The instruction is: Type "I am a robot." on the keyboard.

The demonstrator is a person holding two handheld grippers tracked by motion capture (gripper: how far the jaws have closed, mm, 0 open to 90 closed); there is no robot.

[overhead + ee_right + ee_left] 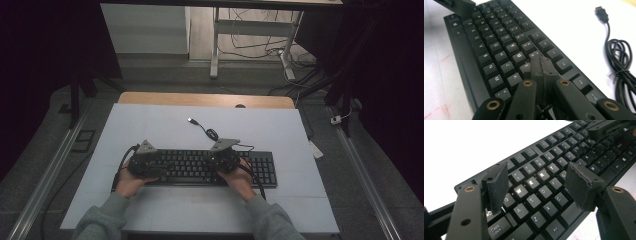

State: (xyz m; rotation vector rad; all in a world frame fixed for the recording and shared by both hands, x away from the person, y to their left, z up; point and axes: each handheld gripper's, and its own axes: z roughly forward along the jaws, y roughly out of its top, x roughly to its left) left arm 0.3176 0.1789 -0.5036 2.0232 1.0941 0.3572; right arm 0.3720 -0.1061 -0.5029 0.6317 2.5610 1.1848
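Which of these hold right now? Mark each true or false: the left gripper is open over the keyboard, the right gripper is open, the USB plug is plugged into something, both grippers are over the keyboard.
1. The left gripper is open above the keyboard. True.
2. The right gripper is open. False: its jaws are closed together, tips at the keys near I and K.
3. The USB plug is plugged in. False: it lies loose on the white mat, its cable coiled beside the keyboard.
4. Both grippers are over the keyboard. True, in the high view.
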